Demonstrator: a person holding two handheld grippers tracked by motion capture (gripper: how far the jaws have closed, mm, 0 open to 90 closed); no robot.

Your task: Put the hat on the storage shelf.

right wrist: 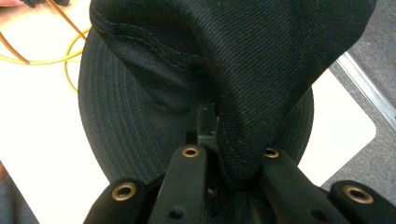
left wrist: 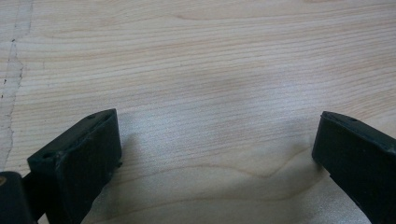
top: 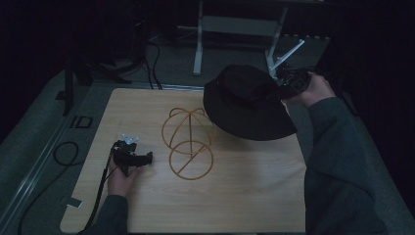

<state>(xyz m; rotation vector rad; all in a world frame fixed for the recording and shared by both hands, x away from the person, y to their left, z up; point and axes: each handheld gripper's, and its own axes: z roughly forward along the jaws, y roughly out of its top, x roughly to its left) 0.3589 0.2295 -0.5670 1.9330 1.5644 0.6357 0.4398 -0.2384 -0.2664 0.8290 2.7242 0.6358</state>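
Black bucket hat [top: 247,103] hangs above the table's far right, right gripper [right wrist: 219,154] clamped on its crown fabric. Left gripper [top: 139,159] open, empty. Centre the crown over the wire stand [top: 188,142], then lower slowly.

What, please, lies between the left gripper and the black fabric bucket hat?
In the high view, the yellow wire hat stand stands between the left gripper and the black hat.

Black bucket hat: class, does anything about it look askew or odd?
Yes. The black bucket hat hangs tilted above the table's far right, its crown pinched into a fold by the right tongs, not seated on the yellow wire hat stand.
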